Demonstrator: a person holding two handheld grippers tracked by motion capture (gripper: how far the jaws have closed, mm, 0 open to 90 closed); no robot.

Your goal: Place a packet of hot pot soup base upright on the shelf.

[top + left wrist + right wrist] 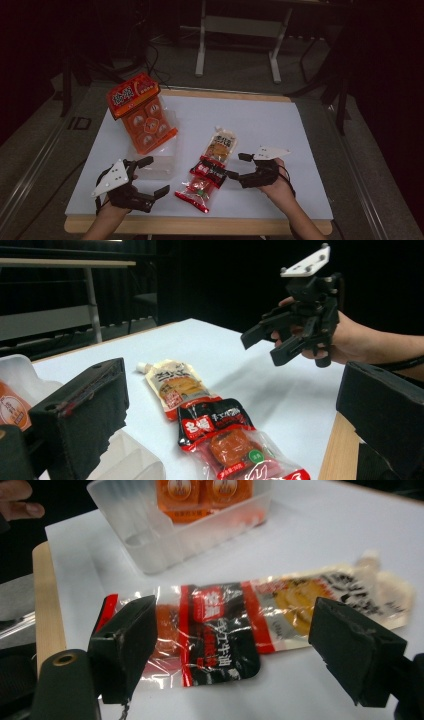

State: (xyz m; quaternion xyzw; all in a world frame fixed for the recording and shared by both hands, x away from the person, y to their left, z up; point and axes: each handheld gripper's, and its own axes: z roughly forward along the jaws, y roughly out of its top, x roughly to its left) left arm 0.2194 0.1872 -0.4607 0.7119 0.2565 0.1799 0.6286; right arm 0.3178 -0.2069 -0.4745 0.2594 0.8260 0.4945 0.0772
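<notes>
From the high view, the right claw stood spread just right of the red-and-black snack packet, so the grasp seemed best made low and square across its crinkly film; the left claw waited spread beside the clear plastic tray. In the left gripper view, the packet lay flat ahead of that claw, overlapping a spouted sauce pouch. In the right gripper view, the packet lay glossy and wrinkled between the spread jaws, untouched on the tabletop.
</notes>
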